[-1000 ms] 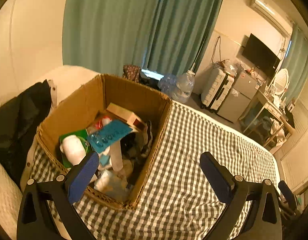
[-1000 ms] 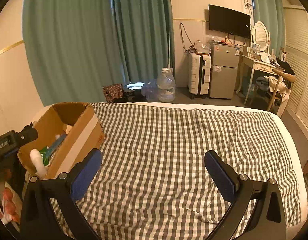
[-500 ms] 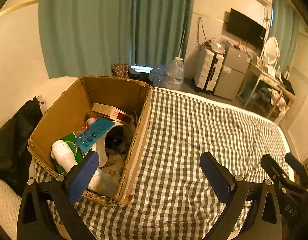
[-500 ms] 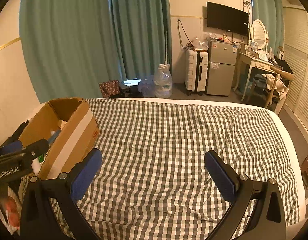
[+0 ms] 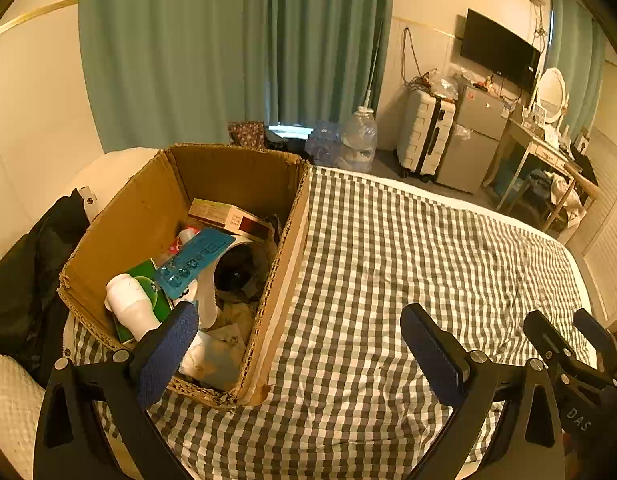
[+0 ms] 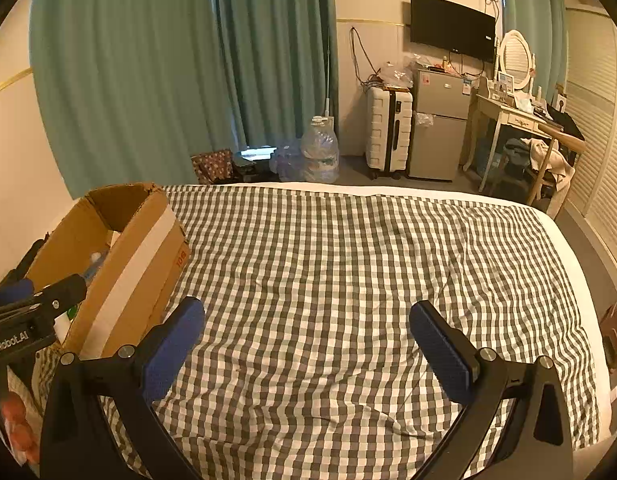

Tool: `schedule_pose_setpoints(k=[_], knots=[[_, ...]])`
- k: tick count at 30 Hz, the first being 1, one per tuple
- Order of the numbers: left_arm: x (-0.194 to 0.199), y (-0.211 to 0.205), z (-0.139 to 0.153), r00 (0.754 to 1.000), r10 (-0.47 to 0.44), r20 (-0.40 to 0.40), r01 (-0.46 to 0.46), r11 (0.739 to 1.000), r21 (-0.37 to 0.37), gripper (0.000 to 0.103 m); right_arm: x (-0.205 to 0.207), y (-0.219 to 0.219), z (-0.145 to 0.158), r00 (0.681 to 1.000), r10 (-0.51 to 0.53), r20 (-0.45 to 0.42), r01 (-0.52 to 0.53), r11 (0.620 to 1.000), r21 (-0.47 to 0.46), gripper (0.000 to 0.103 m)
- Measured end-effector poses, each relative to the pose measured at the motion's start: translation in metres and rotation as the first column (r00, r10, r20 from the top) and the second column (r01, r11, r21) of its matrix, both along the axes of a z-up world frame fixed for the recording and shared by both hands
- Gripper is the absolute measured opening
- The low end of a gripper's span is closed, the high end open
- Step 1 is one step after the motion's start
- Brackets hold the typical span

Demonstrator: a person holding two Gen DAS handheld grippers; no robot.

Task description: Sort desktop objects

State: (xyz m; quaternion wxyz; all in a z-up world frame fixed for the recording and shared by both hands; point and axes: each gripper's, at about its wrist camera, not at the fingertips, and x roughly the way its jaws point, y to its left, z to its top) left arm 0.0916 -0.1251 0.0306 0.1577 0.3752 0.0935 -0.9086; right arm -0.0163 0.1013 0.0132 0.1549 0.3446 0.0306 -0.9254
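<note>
An open cardboard box (image 5: 140, 216) sits at the left of a checked bed cover (image 5: 388, 264). Inside it lie a blue blister pack (image 5: 194, 260), a white bottle (image 5: 130, 304), a green packet (image 5: 156, 296), a small tan carton (image 5: 228, 218) and a roll of tape (image 5: 240, 266). My left gripper (image 5: 298, 344) hovers open over the box's near right corner, nothing between its fingers. My right gripper (image 6: 306, 338) is open above the bare cover, right of the box (image 6: 120, 256). The left gripper (image 6: 36, 308) also shows at the right wrist view's left edge.
A black garment (image 5: 24, 280) lies left of the box. Beyond the bed stand teal curtains (image 6: 180, 72), water jugs (image 6: 320, 152), a white suitcase (image 6: 388, 132), a small fridge (image 6: 440, 124) and a dressing table (image 6: 512, 120). The right gripper (image 5: 568, 356) shows at the left view's lower right.
The left gripper has swung right and levelled, so the box sits further left and the right gripper has come into its view. The right view has shifted only slightly.
</note>
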Motion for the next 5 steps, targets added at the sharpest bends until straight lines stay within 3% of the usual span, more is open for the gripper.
schedule_pose_setpoints(k=[5], knots=[[0.0019,0.0004,0.0028,1.000,0.009,-0.019,-0.009,1.000,-0.021,0.103,0.0003,0.0019,0.0000,1.000,0.003,0.004,-0.003,1.000,-0.003,0.103]])
